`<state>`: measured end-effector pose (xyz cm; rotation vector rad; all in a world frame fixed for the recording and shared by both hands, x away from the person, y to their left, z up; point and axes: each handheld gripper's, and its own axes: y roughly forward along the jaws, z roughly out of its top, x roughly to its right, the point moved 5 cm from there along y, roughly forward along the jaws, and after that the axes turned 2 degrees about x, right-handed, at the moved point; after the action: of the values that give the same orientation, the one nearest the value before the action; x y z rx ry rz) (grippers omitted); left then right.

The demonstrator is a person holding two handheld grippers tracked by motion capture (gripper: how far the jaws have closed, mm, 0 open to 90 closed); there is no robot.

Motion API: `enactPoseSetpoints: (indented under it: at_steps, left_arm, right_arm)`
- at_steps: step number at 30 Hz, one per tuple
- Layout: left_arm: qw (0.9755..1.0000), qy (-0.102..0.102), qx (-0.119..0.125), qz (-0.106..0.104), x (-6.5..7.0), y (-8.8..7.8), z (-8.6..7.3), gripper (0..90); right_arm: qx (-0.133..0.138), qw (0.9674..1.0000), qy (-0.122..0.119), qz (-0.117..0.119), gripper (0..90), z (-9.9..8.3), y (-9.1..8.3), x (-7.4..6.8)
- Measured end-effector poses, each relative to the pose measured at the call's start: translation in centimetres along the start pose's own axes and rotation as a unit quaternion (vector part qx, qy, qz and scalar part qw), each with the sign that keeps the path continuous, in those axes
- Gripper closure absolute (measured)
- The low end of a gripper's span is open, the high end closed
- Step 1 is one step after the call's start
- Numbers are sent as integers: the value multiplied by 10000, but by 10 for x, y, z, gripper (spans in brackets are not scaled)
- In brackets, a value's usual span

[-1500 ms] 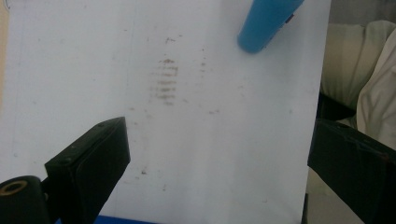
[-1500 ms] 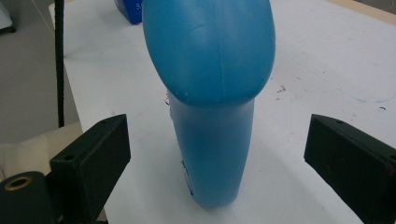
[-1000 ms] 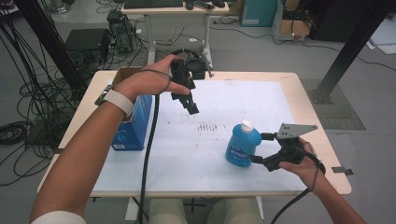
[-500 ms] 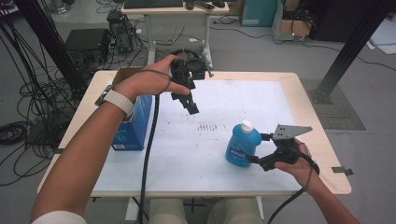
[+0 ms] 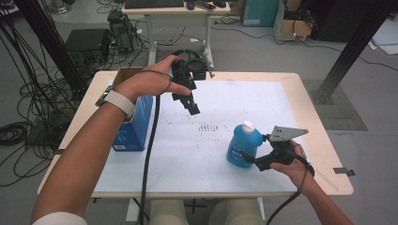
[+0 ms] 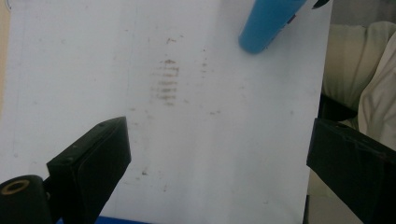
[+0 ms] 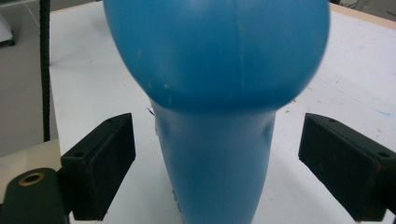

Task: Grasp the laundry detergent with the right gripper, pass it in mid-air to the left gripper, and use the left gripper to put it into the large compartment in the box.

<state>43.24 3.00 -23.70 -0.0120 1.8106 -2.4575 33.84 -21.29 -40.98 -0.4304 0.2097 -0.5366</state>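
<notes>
One blue bottle (image 5: 243,147) with one white cap (image 5: 248,126), 4 o'clock on tabletop (image 5: 263,93). One blue box (image 5: 134,126), 9 o'clock. Two grippers: left (image 5: 192,107), right (image 5: 256,162).

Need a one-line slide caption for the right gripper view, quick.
Right gripper straddles the blue bottle, jaws closing in but not yet touching.

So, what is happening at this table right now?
A person holds a gripper in each hand over a white table. The right gripper has its jaws on either side of a blue bottle with a white cap; they have just been closing, but the pads do not press on it yet. The left gripper hangs open above the table, holding nothing. A blue box stands at the table's left edge.
</notes>
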Motion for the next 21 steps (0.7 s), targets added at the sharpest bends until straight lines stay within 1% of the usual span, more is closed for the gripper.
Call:
enactPoseSetpoints:
  at_steps: [6, 8, 13, 21]
  left_arm:
    - [10000, -12, -3, 7, 0, 0, 0, 65]
    - [9999, 25, -140, 32, -1, -2, 0, 65]
    - [9999, 16, -129, 33, -1, -2, 0, 66]
    - [9999, 38, -135, 40, -1, -1, 0, 67]
  right_arm:
    - [39, 10000, 10, -10, 126, -2, 5, 0]
    - [75, 10000, 17, -12, 133, -2, 6, 0]
    - [148, 9999, -7, 10, 153, -2, 9, 0]
    - [187, 9998, 7, 19, 179, -4, 13, -1]
